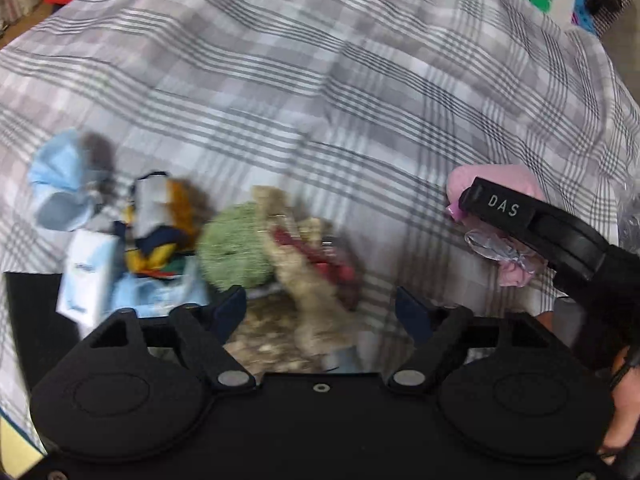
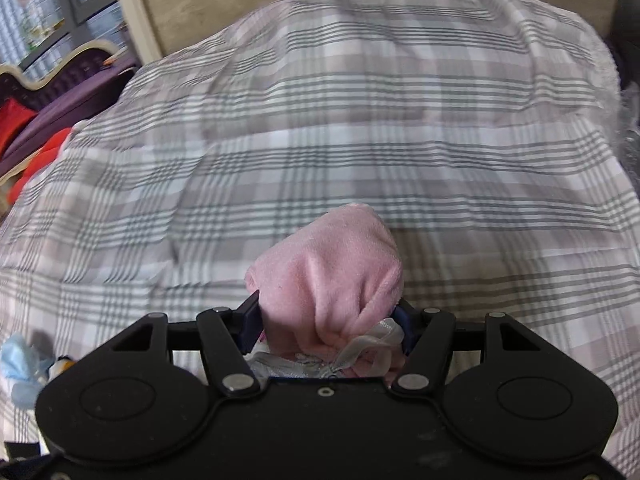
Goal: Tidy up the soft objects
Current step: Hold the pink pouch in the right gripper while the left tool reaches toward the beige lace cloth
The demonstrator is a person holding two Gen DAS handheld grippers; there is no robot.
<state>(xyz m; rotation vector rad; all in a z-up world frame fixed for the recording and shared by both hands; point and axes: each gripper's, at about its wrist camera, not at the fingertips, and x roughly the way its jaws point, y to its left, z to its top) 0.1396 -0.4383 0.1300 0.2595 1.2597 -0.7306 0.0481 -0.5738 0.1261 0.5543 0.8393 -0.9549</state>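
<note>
Right gripper point(image 2: 326, 322) clenched on pink plush pouch point(image 2: 332, 268) above plaid bedspread point(image 2: 360, 120), left gripper point(image 1: 320, 310) released, empty, above beige-green plush toy point(image 1: 280, 240), blurred

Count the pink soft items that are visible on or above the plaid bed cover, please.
1: a pink plush pouch, clamped between the jaws of the right gripper above the plaid bed cover. Others may hide in the blurred pile at left.

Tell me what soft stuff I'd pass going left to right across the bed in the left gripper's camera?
Light blue cloth → yellow and navy toy → green plush → tan and red plush → pink plush in the right gripper.
</note>
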